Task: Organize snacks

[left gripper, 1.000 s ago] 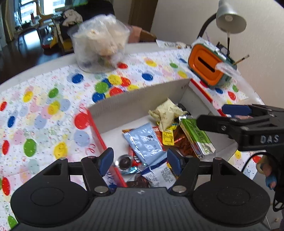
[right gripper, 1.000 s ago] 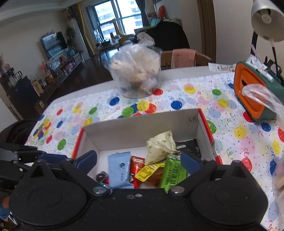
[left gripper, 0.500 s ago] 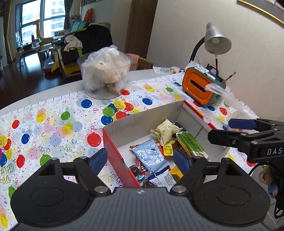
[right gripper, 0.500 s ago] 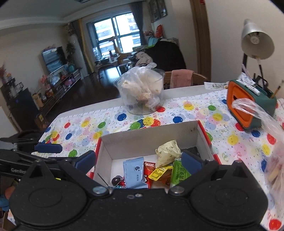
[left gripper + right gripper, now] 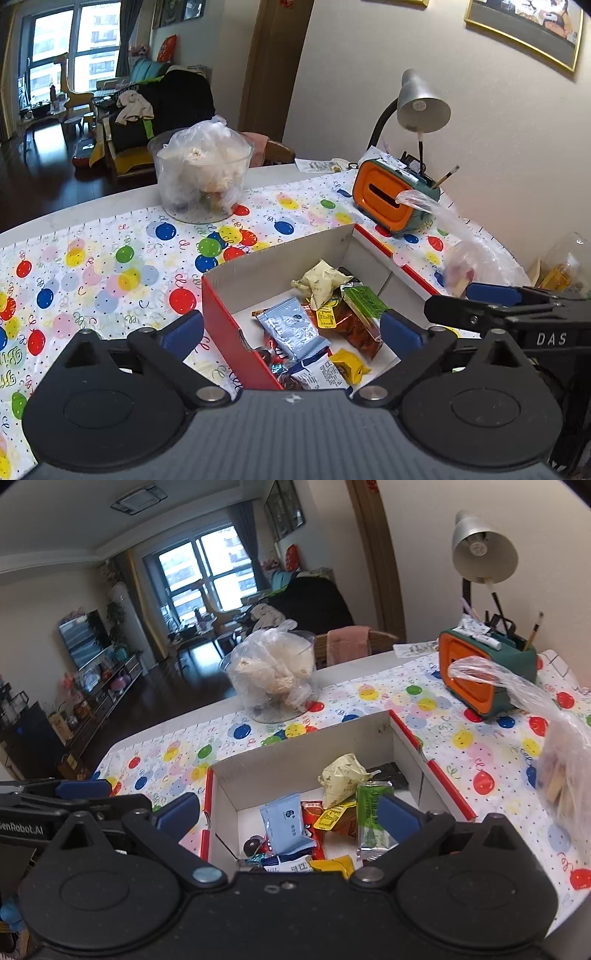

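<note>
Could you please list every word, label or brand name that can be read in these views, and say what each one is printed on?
"DAS": side of the right gripper, seen from the left wrist.
"GenRobot.AI", first letter cut off: side of the left gripper, seen from the right wrist.
Snack wrappers in the box: print too small to read.

A home is shown: a table (image 5: 110, 206) with balloon-print cloth (image 5: 92, 266), a living room beyond with television (image 5: 83, 638), sofa (image 5: 317, 602), window (image 5: 207, 576).
</note>
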### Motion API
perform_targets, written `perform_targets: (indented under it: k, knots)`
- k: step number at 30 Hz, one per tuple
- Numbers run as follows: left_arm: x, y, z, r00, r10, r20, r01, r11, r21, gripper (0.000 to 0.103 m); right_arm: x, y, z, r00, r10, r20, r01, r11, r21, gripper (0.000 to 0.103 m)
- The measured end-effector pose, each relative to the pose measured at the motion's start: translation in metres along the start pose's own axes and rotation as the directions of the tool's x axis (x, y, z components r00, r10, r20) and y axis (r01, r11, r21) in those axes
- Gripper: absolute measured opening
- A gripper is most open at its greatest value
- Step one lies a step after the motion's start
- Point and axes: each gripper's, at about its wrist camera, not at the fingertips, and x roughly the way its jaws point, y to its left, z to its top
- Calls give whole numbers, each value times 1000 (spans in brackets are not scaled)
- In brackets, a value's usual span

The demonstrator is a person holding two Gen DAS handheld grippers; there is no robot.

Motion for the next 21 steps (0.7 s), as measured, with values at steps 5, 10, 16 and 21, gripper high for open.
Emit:
perform_targets:
  k: [5, 10, 16, 21]
  knots:
    - [-3, -4, -2, 1000, -4, -5, 4, 1000, 14, 102, -10, 5, -9, 999, -29, 43, 29, 1000, 5, 103]
    - [-9, -11, -7, 1000, -10, -2, 10, 1000, 25, 102, -17, 5, -13, 998, -12, 59, 11, 1000, 23, 103]
    - [-18, -18, -12, 999, 19, 26, -20, 999, 35, 102, -23, 6, -18, 998, -10, 68, 8, 1000, 30, 103]
    - [-22, -18, -15, 999, 31, 31, -32, 999, 10, 102, -30, 6, -19, 996, -5, 91, 3, 1000, 22, 103]
